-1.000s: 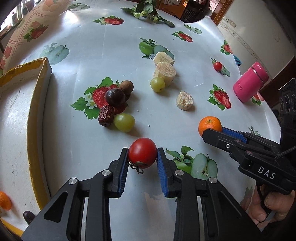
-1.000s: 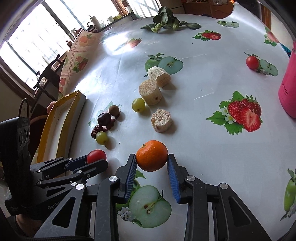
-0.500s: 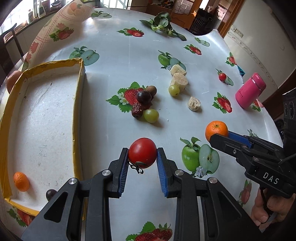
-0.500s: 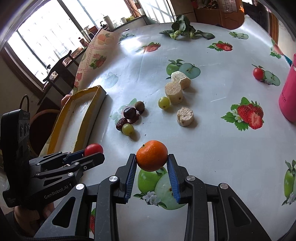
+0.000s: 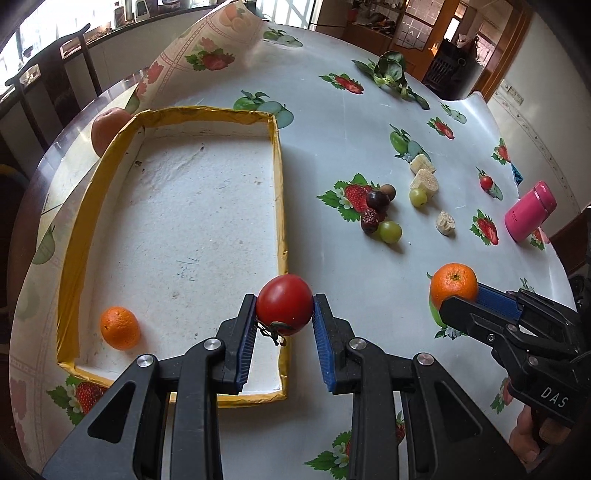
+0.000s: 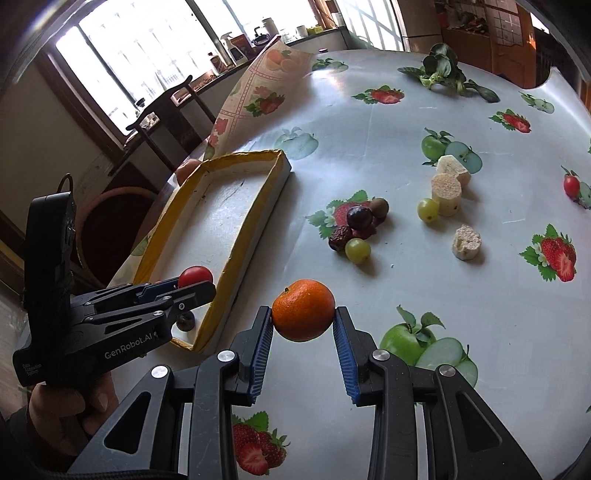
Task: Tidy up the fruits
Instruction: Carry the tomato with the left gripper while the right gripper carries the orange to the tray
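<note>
Gripping a red tomato (image 5: 284,305) above the yellow-rimmed tray (image 5: 277,192), left tongs (image 5: 284,314) clamped, right tongs (image 6: 303,322) pinching a mandarin (image 6: 303,309) over the desk (image 6: 424,280).

A home dining room is indicated. A round table (image 6: 424,295) is covered by a fruit-printed oilcloth (image 5: 332,122); dark wooden chairs (image 6: 166,114) are set by a bright window (image 6: 147,40), whose sill is lined with bottles and a kettle (image 6: 262,29). Wooden cabinets (image 5: 417,26) are seen beyond the table's far edge.

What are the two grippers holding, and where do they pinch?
Left gripper pinches a tomato by its sides; right gripper pinches an orange by its sides.
</note>
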`<state>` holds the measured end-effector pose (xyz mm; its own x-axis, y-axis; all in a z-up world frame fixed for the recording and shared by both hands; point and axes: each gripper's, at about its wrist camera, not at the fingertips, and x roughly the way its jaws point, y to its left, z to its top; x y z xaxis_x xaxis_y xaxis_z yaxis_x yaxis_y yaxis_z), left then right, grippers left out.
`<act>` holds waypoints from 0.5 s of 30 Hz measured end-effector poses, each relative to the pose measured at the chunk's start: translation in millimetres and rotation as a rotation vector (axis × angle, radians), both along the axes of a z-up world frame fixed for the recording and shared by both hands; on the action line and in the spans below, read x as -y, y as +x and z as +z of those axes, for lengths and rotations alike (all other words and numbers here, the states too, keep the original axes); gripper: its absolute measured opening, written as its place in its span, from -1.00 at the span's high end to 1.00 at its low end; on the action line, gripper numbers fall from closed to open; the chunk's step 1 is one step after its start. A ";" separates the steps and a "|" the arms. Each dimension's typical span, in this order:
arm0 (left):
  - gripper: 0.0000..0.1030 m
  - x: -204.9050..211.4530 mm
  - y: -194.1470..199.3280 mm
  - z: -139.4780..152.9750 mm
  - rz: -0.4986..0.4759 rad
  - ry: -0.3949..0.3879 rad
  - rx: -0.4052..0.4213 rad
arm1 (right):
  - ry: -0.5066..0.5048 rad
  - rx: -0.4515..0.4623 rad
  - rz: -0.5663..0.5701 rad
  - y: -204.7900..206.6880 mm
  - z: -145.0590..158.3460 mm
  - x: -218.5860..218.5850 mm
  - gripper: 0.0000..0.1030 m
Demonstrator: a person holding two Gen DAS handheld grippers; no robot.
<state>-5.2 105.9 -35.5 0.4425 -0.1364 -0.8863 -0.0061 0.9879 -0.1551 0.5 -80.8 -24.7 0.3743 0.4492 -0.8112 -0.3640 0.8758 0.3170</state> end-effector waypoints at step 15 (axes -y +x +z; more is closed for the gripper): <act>0.47 -59.2 -2.9 -2.8 0.103 -0.010 -0.002 | -0.003 0.008 0.124 -7.6 1.5 -74.3 0.34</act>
